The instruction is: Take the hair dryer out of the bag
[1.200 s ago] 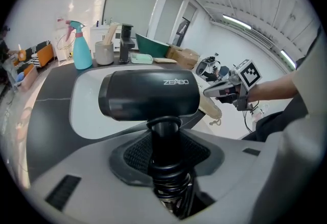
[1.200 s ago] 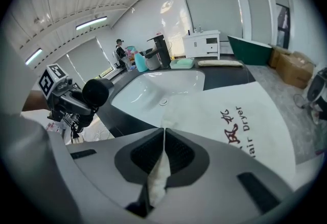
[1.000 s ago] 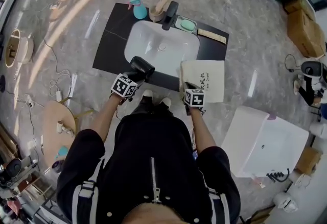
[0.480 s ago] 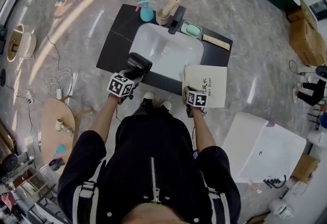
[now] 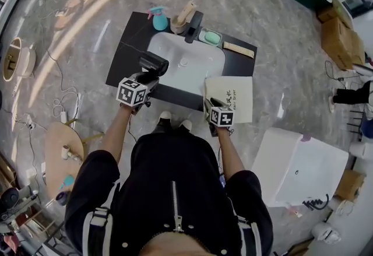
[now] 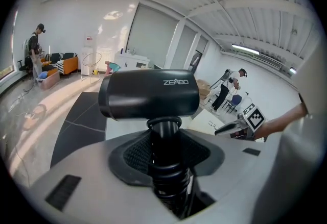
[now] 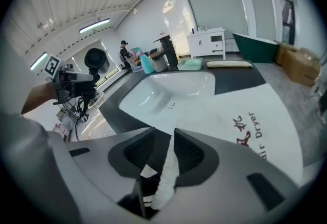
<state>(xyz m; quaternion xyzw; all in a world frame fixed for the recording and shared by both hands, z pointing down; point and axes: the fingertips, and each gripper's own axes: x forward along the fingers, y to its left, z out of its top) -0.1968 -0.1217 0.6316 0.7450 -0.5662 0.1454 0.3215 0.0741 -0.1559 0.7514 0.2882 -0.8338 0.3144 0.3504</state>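
The black hair dryer (image 5: 152, 63) is out of the bag and held in the air over the sink's left side. My left gripper (image 5: 145, 79) is shut on its handle; in the left gripper view the handle (image 6: 167, 139) runs down between the pads and the barrel (image 6: 148, 94) lies crosswise above. The cream cloth bag (image 5: 230, 97) lies flat on the counter right of the sink. My right gripper (image 5: 213, 103) is at its near left corner. Its jaws are opening: the bag's edge (image 7: 166, 172) hangs loosely between the pads, with a gap beside it.
The white sink (image 5: 201, 77) is set in a black counter (image 5: 125, 45). Along the back stand a teal spray bottle (image 5: 158, 14), a black faucet (image 5: 192, 18), a green soap dish (image 5: 211, 36) and a wooden bar (image 5: 239, 49). A white basin (image 5: 297, 161) sits on the floor at right.
My left gripper has carried the hair dryer up and to the left, farther from the bag. The right gripper has stayed at the bag's near left corner.
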